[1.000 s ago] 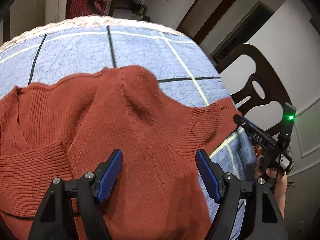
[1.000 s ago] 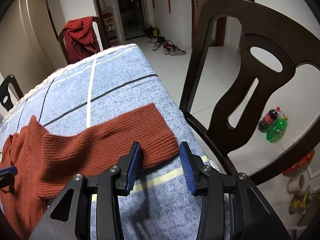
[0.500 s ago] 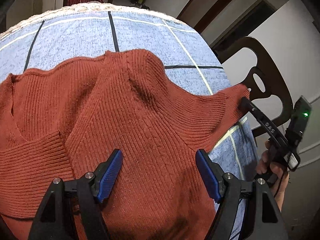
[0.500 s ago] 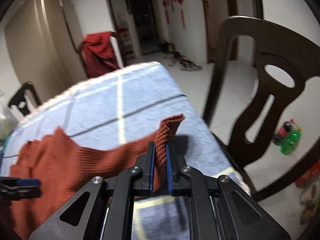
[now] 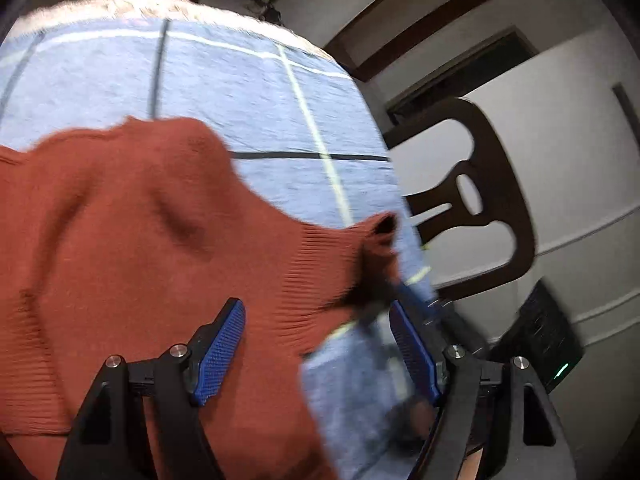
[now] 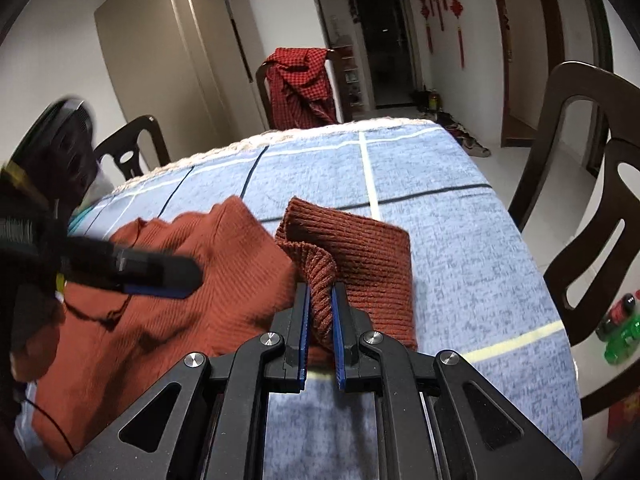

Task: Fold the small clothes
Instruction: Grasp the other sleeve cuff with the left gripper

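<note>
Lying spread on the desk (image 6: pixel 460 240), over a blue checked cloth (image 5: pixel 248 92), a rust-red sweater (image 5: pixel 132 240) is seen with its body toward the left and one sleeve (image 6: pixel 372 256) reaching right. The sleeve's ribbed cuff (image 6: pixel 320 280) is pinched between the blue pads of the right hand-held gripper (image 6: pixel 320 316), whose jaws have just been closing and are now clamped on the knit; the cuff is raised off the cloth and the sleeve is doubled back toward the body, its fold standing up behind the fingers. The left hand-held gripper (image 5: pixel 316 348) is held with its jaws wide apart, nothing between the pads, poised over the sweater's lower right edge, its left finger above the knit and its right finger above bare cloth. In the left wrist view the lifted cuff is seen just beyond that right finger, blurred. In the right wrist view one finger of the left hand-held gripper is seen as a dark bar over the sweater's body. A dark wooden chair (image 6: pixel 588 208) is stood beside the desk's right edge, and another chair draped with a red checked garment (image 6: pixel 300 88) is at the far end.
</note>
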`<state>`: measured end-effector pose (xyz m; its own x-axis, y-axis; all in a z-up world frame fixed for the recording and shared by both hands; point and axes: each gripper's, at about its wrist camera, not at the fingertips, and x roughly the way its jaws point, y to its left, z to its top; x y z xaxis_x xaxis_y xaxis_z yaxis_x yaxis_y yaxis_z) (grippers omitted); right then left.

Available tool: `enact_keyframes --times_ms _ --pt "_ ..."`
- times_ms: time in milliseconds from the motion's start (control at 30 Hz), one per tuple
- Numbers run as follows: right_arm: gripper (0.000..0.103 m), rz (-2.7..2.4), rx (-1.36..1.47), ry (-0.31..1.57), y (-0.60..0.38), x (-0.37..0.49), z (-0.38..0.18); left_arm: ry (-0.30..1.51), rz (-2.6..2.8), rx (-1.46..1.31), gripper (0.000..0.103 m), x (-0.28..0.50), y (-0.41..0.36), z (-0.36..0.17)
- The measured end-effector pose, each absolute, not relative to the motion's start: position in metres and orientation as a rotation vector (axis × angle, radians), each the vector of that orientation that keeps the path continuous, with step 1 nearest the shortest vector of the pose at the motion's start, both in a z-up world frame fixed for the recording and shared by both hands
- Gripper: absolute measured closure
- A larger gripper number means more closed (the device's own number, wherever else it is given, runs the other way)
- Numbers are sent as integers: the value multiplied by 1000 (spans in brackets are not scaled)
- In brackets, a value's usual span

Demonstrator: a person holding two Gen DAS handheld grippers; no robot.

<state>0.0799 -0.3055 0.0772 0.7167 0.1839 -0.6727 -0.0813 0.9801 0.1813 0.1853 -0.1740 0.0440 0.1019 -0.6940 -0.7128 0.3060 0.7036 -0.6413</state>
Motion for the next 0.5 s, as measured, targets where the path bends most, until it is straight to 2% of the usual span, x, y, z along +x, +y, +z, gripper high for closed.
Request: enact_keyframes --times_ms 67,133,200,267,500 --pt "90 169 142 773 -305 74 75 1263 -768 -379 27 186 -188 47" --pt "83 171 141 777 -307 70 74 1254 -780 -363 27 183 -199 50" --pt "71 162 133 777 -311 67 74 1271 -789 -362 27 180 -209 49" --pt "65 154 132 782 -314 62 73 1280 -791 -359 27 176 -217 49" --pt "65 164 158 793 -327 41 72 1269 -770 -352 29 166 -241 49"
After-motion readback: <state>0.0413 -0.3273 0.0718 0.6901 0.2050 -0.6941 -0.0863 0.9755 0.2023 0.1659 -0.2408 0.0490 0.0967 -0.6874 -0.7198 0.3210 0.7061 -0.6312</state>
